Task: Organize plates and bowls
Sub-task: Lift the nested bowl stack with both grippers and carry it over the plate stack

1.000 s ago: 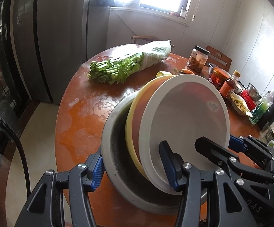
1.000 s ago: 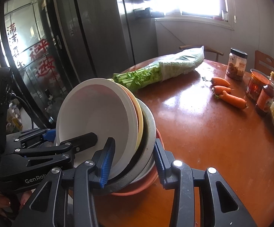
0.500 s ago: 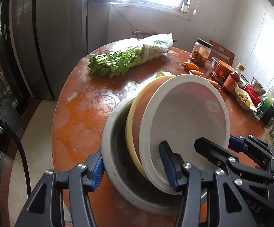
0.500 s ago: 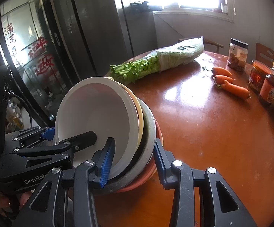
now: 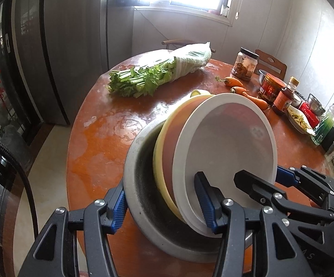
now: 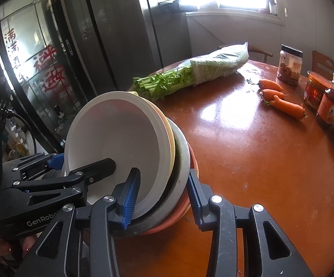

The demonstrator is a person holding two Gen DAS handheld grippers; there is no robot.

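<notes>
A tilted stack of dishes is clamped from two sides over the round orange table (image 5: 102, 127). In the left wrist view a grey bowl (image 5: 141, 161) holds a yellow dish (image 5: 158, 147) and a white dish (image 5: 231, 143). My left gripper (image 5: 162, 196) is shut on the stack's near rim, one finger outside the grey bowl and one on the white dish. My right gripper (image 5: 259, 175) bites the rim at the right. In the right wrist view my right gripper (image 6: 163, 180) is shut across the white dish (image 6: 116, 133), the grey bowl (image 6: 181, 152) and an orange bowl (image 6: 193, 161) beneath. The left gripper (image 6: 84, 161) holds the far rim.
A bagged bunch of celery (image 5: 157, 73) lies at the table's far side, with carrots (image 6: 282, 101) to its right. Jars (image 6: 290, 64), a sauce bottle (image 6: 328, 106) and food dishes crowd the right edge. A dark fridge (image 5: 51, 46) stands left of the table. The floor drops off at the near left.
</notes>
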